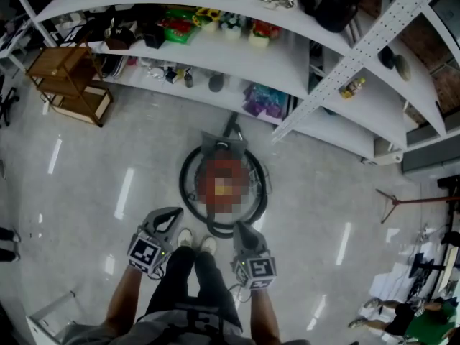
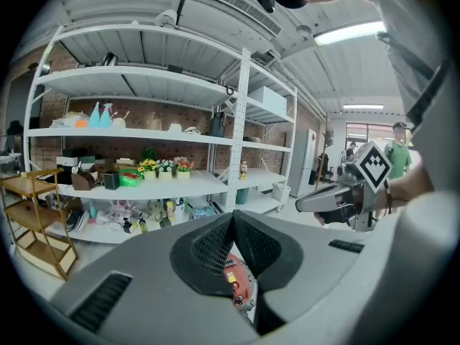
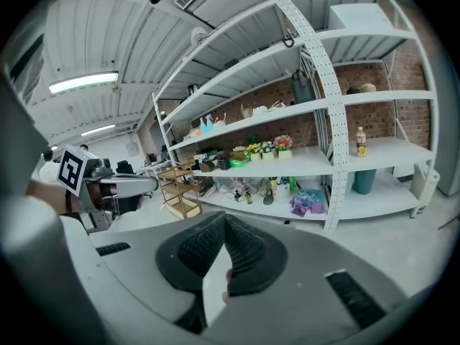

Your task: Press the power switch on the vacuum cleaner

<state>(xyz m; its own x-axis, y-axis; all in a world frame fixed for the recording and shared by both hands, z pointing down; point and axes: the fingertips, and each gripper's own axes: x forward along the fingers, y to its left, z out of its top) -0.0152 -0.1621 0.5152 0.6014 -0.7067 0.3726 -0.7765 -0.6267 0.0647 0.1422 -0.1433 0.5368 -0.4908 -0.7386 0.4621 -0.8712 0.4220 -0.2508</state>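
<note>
Looking steeply down on the vacuum: parked on the floor just ahead of the shoes, between them and the shelves. Red drum in the middle, ringed by a black hose. Top masked by a mosaic patch, so no sight of the switch from above.

Left gripper: closed tip to tip, holding nothing. Right gripper: likewise closed at the tips and empty. Both held above the near side of the vacuum, well clear of it. Through the gap below the left gripper's tips, a glimpse of the vacuum, red with a small dark round detail. Possibly the switch, but too small to be sure.

Probably a hard plastic shell, stiff and fairly heavy, yet likely on castors and apt to roll under a sideways shove. No need to grasp it. Better to press straight down on the switch with closed tips. Hose likely soft and springy, so poor for bracing.

Nearly round from above, so no strong long axis. Grey neck and a dark stub toward the shelves, suggesting a front that faces away from the feet.
</note>
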